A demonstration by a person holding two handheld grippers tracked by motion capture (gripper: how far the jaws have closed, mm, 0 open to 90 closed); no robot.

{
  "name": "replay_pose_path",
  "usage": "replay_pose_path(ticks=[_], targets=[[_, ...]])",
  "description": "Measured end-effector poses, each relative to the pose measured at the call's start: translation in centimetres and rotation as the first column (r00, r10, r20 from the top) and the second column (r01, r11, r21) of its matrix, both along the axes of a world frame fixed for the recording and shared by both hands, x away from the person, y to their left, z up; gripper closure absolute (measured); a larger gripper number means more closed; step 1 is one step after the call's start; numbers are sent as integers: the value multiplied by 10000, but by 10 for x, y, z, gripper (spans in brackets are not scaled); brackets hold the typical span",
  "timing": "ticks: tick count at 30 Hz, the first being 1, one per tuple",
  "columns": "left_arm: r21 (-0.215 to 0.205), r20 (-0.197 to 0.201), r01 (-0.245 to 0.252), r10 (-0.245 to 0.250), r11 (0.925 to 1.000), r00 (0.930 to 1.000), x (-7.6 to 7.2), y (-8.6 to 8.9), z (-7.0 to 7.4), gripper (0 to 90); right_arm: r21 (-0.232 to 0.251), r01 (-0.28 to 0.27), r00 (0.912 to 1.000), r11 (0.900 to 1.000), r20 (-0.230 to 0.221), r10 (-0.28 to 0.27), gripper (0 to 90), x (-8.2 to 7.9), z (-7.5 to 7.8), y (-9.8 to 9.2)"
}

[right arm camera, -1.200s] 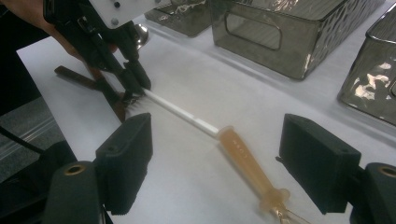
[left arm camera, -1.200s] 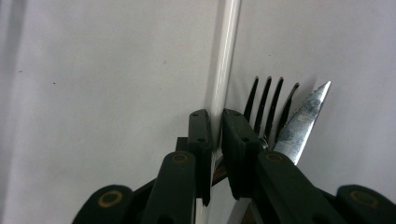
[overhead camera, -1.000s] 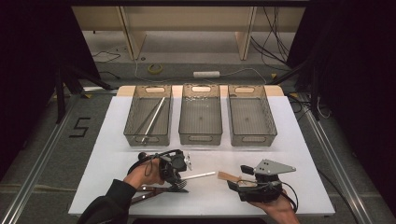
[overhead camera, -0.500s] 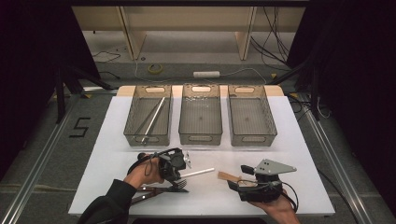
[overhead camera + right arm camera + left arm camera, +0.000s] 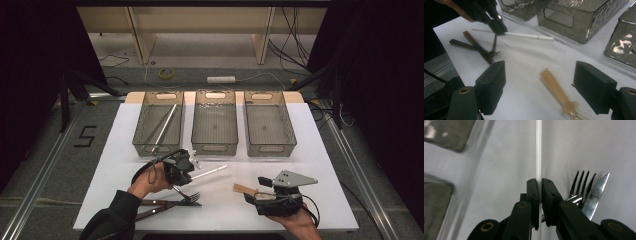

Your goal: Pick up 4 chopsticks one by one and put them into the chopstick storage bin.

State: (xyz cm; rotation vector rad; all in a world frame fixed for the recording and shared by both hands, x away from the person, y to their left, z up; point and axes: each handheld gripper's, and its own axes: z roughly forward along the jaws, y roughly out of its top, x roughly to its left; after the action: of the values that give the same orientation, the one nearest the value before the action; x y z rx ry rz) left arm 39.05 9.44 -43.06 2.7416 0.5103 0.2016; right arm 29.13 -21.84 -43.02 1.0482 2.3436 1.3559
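Observation:
My left gripper point(image 5: 540, 181) is shut on a thin white stick point(image 5: 538, 157), held a little above the white table; in the high view that gripper point(image 5: 191, 175) is at front left and the stick point(image 5: 210, 171) points right. A fork point(image 5: 581, 182) and a knife point(image 5: 596, 195) with brown handles lie on the table just beside it. My right gripper point(image 5: 540, 75) stands open low over the table, an amber plastic utensil handle point(image 5: 556, 91) lying between its jaws, untouched. In the high view the right gripper point(image 5: 256, 191) faces left at that handle point(image 5: 244, 188).
Three smoked-plastic bins stand in a row at the back of the table: the left bin point(image 5: 141, 131) holds long thin sticks, the middle bin point(image 5: 215, 147) and right bin point(image 5: 270, 148) look bare inside. The white table's front edge point(image 5: 210, 227) is close behind both hands.
My left gripper has risen slightly with the white stick, which now hangs off the table. The right gripper and the amber handle have stayed put.

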Motion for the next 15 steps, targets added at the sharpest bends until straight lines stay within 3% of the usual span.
replay_pose_path(ticks=[7, 15], targets=[[-982, 354, -714, 752, 9926, 9965, 5, 17, 26, 842, 28, 27, 10000, 10000, 9, -27, 267, 0, 0, 0], [-1783, 596, -1452, 1580, 9732, 9856, 13, 34, 40, 842, 78, 68, 10000, 9999, -18, -67, 267, 1, 0, 0]])
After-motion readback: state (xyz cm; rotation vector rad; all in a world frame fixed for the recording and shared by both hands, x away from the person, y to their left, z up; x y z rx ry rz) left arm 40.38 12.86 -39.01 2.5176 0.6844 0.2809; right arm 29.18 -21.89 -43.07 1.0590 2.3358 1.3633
